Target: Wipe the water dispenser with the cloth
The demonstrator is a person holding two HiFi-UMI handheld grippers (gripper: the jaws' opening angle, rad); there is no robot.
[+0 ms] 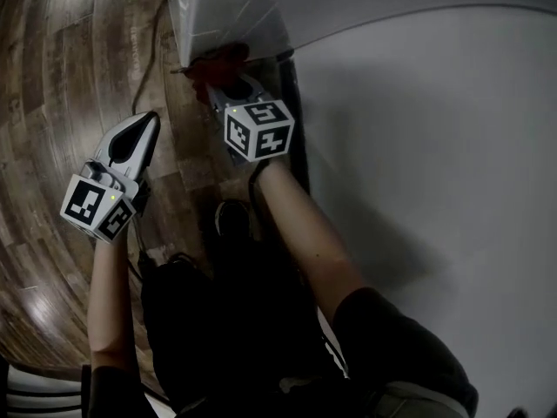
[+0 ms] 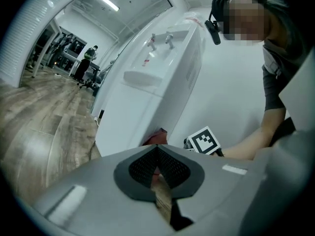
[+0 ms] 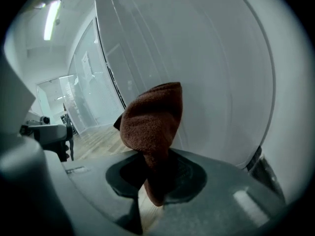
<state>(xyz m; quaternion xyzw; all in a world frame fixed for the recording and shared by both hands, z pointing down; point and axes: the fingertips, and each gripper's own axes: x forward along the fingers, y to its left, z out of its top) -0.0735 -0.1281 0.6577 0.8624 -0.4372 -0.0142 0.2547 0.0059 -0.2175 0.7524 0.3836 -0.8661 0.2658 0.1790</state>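
Observation:
The white water dispenser (image 1: 228, 7) stands at the top of the head view, and its low side panel fills the right gripper view (image 3: 197, 58). My right gripper (image 1: 228, 90) is shut on a rust-red cloth (image 1: 218, 62), which presses against the dispenser's lower corner. In the right gripper view the cloth (image 3: 150, 119) sticks up from between the jaws. My left gripper (image 1: 148, 122) hovers to the left over the floor, shut and empty, apart from the dispenser. The left gripper view shows the dispenser's taps and drip tray (image 2: 147, 63), with the cloth (image 2: 156, 137) at its base.
Wood-plank floor (image 1: 61, 77) spreads to the left. A white wall (image 1: 435, 146) rises on the right, with a dark strip (image 1: 296, 120) between it and the dispenser. A black cord (image 1: 144, 59) trails on the floor. My shoe (image 1: 231, 220) is below the right gripper.

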